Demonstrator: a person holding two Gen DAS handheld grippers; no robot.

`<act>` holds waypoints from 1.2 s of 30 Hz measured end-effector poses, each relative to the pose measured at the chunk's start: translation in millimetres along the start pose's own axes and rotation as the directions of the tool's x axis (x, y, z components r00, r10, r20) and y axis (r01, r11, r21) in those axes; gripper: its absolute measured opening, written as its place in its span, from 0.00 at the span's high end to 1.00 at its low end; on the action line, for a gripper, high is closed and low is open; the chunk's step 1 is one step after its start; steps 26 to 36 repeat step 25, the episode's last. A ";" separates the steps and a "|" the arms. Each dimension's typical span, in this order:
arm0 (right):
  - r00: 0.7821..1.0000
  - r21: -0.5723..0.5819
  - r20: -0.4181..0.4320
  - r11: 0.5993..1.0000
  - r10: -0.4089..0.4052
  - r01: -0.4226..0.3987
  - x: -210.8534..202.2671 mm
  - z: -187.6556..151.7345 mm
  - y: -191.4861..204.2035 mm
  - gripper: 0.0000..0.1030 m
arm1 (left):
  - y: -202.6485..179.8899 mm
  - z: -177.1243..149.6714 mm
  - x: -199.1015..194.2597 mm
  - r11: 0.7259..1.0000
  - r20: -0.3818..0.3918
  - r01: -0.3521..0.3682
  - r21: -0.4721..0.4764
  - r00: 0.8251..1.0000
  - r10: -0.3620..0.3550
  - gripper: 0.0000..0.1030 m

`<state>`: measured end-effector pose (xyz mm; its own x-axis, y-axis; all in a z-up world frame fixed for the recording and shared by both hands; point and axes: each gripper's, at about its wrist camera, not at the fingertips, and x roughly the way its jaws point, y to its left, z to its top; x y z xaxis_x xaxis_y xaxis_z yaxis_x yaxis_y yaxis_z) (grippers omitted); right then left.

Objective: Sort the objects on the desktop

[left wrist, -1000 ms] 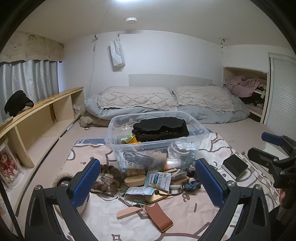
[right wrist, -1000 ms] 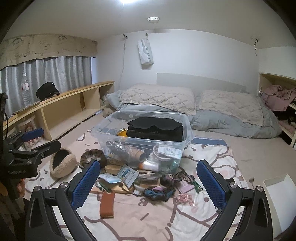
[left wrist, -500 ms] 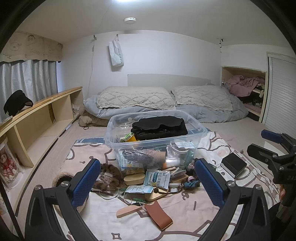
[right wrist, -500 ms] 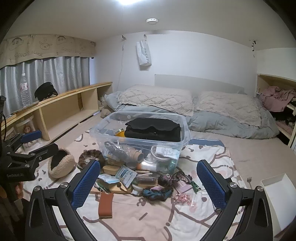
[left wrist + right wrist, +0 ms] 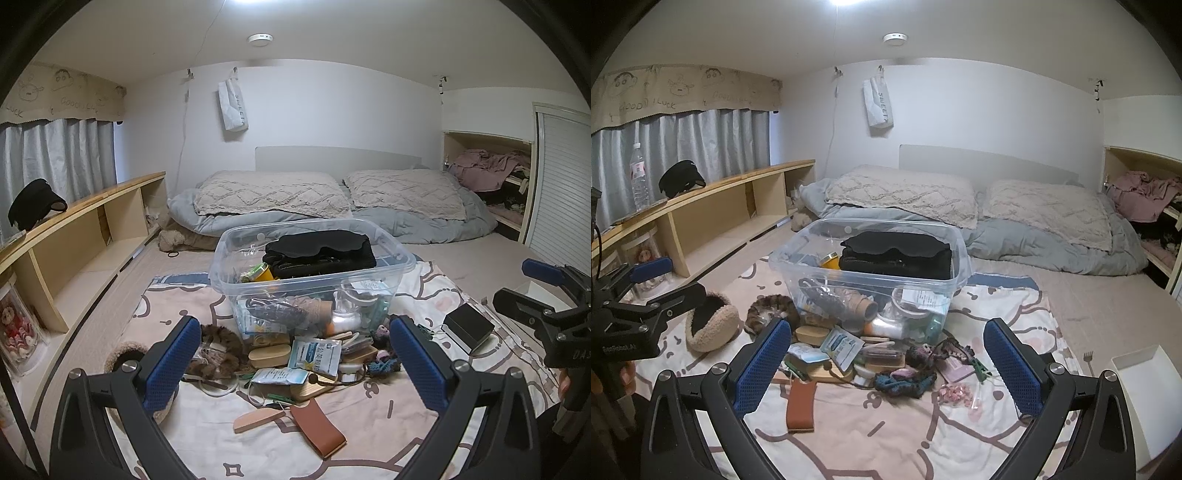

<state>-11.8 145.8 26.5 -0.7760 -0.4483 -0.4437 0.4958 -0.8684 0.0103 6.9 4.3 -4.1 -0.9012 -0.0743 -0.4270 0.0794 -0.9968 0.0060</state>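
A clear plastic bin (image 5: 388,266) (image 5: 956,273) stands on a patterned blanket (image 5: 369,424), holding a black folded item (image 5: 321,251) and small things. A heap of small objects lies in front of it: a blue-white packet (image 5: 316,354), a brown leather strap (image 5: 319,428) (image 5: 801,406), a wooden piece (image 5: 258,419), knitted bands (image 5: 905,382). My left gripper (image 5: 295,362) hangs open above the heap, nothing between its fingers. My right gripper (image 5: 886,363) is open too, likewise empty, and appears from the side at the left wrist view's right edge (image 5: 546,299).
A fluffy slipper (image 5: 709,325) and a furry brown item (image 5: 772,310) lie left of the heap. A black box (image 5: 469,326) sits to the right, a white tray (image 5: 1145,391) at far right. A wooden shelf (image 5: 85,236) runs along the left; pillows and bedding (image 5: 332,199) lie behind.
Both views have shifted slightly, the scene sliding a little left and down. Both grippers stay open and empty; no object has moved.
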 end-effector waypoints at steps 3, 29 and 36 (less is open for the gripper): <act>1.000 0.000 -0.001 1.000 0.000 0.000 0.5 -0.2 -0.2 0.00 | -0.2 -0.2 0.2 1.000 -0.001 0.000 -0.001 1.000 0.000 0.00; 1.000 -0.007 -0.011 1.000 0.003 -0.003 2.8 -0.9 0.8 0.00 | 3.1 -4.1 1.8 1.000 -0.006 -0.005 0.002 1.000 0.005 0.00; 1.000 -0.007 -0.011 1.000 0.003 -0.003 2.8 -0.9 0.8 0.00 | 3.1 -4.1 1.8 1.000 -0.006 -0.005 0.002 1.000 0.005 0.00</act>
